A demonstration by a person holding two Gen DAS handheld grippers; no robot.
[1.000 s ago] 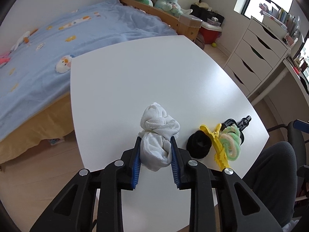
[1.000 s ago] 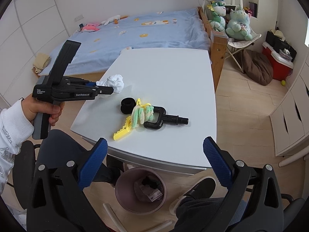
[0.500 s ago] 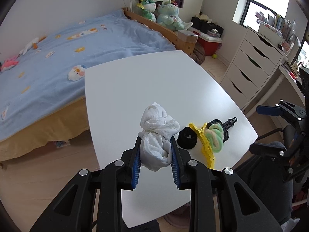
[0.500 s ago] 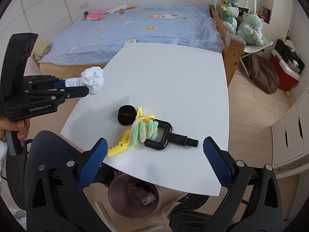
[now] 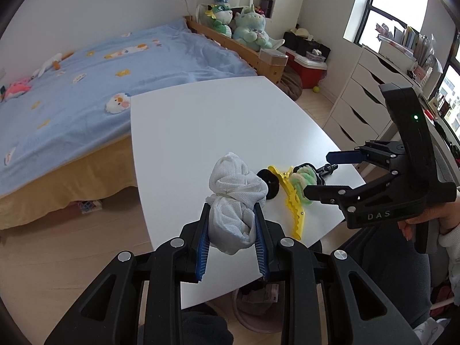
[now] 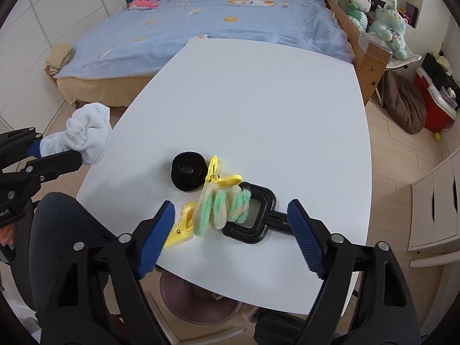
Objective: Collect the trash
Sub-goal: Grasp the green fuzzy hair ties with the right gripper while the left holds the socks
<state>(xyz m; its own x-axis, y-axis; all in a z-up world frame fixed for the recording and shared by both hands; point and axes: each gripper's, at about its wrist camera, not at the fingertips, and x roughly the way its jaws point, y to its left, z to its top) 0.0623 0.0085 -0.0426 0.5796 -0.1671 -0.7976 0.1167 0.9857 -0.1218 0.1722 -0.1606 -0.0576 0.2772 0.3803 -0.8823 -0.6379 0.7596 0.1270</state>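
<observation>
The left tongs (image 5: 232, 234) are clenched on a crumpled white tissue wad (image 5: 234, 198), their blue pads pressing it from both sides. The wad is lifted clear of the tabletop (image 5: 207, 132), held over its near left edge; in the right wrist view it shows at the left, beyond the tabletop's rim, sticking out past the left tongs' tips.

The right tongs (image 6: 230, 227) are not gripping anything: their jaws are closing, with the pads still apart from what lies between them. Between them, on the tabletop, lies a fuzzy green-and-cream coil (image 6: 221, 208), wound around a black clamp (image 6: 256, 215) whose stub handle runs toward the right pad. A yellow clip (image 6: 218, 178) lies under the coil, one end poking out near the left pad. A black ring (image 6: 188, 171) sits just beside the clip, touching it, on the side toward the wad.

In the left wrist view, the right tongs reach in from the right, held by a hand (image 5: 431, 215), their tips over the coil.

Beneath the near edge of the tabletop stands a round bin (image 6: 198, 304), partly hidden, with some scraps inside. A blue-covered bed (image 6: 201, 26) stands just beyond the far end of the tabletop.
</observation>
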